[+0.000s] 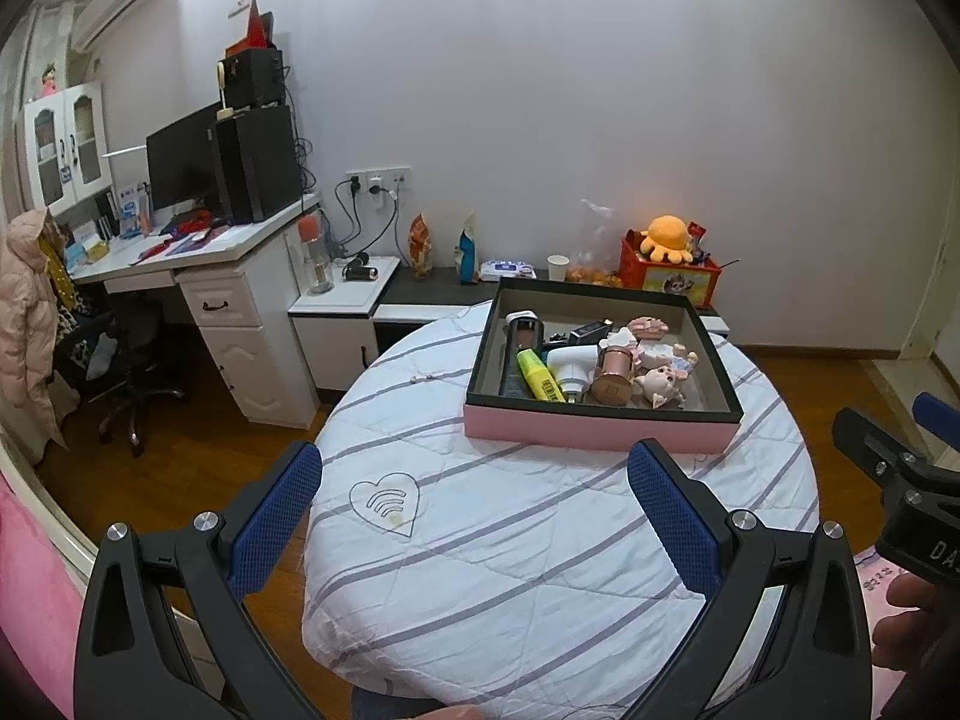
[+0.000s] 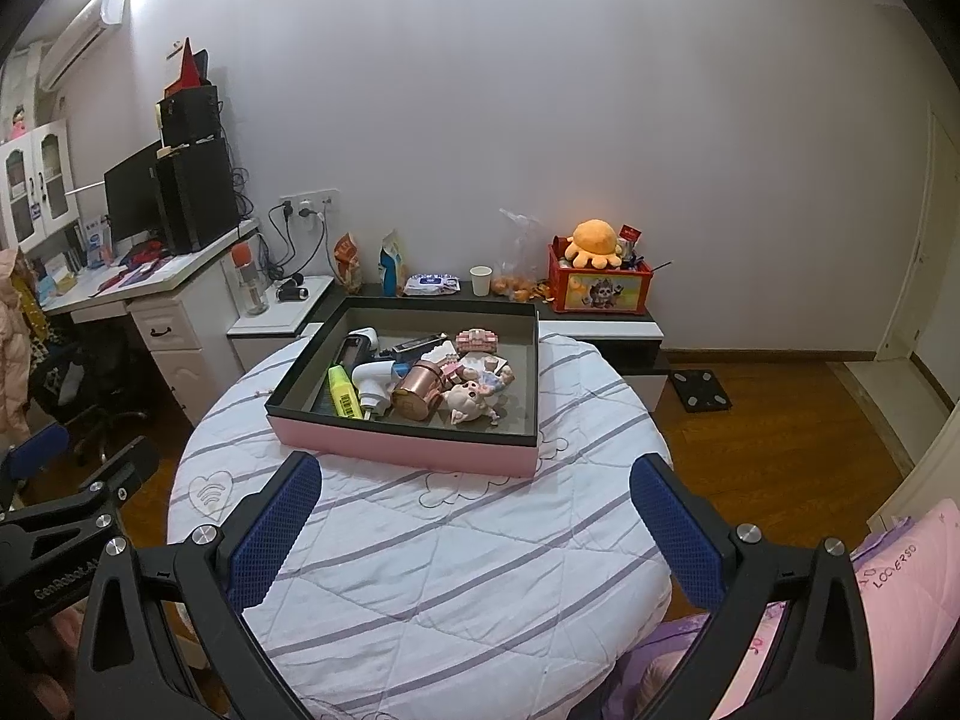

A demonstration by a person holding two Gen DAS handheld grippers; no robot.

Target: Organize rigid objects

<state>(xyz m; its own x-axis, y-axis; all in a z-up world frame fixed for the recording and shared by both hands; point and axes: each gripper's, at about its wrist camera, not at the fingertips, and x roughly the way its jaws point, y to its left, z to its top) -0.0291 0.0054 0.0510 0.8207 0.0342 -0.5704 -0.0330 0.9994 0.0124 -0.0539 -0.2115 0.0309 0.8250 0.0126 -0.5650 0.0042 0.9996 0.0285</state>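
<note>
both grippers hang spread wide and empty over the striped quilt (image 1: 510, 540). from the left gripper (image 1: 474, 480) the pink tray (image 1: 600, 435) lies at about one o'clock, well beyond the fingertips; from the right gripper (image 2: 477, 489) it lies at eleven o'clock. a yellow highlighter (image 2: 343, 393), copper jar (image 2: 417, 397) and pig figurine (image 2: 474, 399) lie inside.

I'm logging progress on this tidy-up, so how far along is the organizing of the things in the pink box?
Nothing looks sorted yet. The yellow highlighter, white plastic gadget, copper-coloured tin and pig figurine lie jumbled together in the shallow pink box with a black rim. Nothing is in hand: the left gripper and right gripper hover short of the box, jaws wide apart. All the sorting remains.
</note>
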